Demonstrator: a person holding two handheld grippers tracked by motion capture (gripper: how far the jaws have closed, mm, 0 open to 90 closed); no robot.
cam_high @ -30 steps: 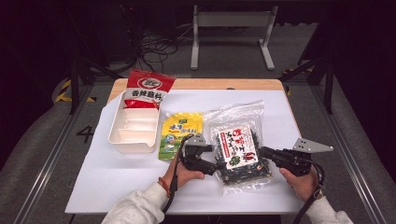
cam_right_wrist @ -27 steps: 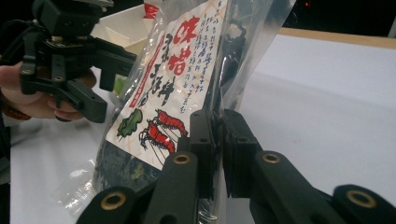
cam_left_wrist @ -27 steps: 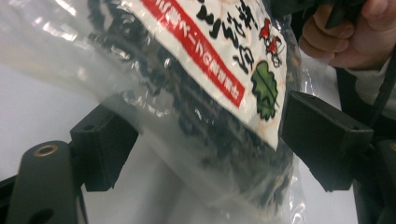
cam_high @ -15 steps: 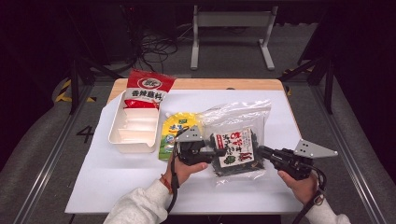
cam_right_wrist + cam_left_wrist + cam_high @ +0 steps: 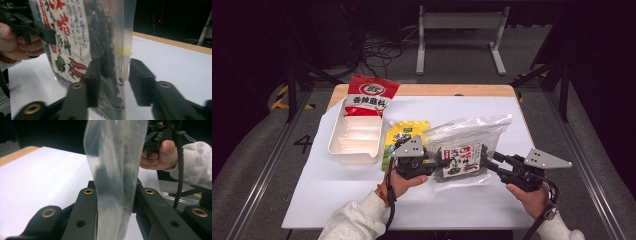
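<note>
Your left gripper is clamping the left edge of the clear seaweed bag; in the left gripper view its jaws are pressing the film of the bag from both sides, having just been closing on it. Your right gripper is sitting at the bag's right edge, and its jaws have just been opening: in the right gripper view the bag is lying against one pad while the other pad is standing clear of it with a gap showing, so that side is loosing its hold rather than gripping.

You are holding the bag between the two grippers, tilted up from the white table cover, over the front middle of the table. Its printed red and white label is facing upward and dark contents are showing through the film.

Just beside your left gripper, behind it, a yellow pouch is lying flat. Left of that a white divided tray is sitting on the cover, and a red snack packet is resting against the tray's far end. The wooden table edge is showing beyond the cover.
</note>
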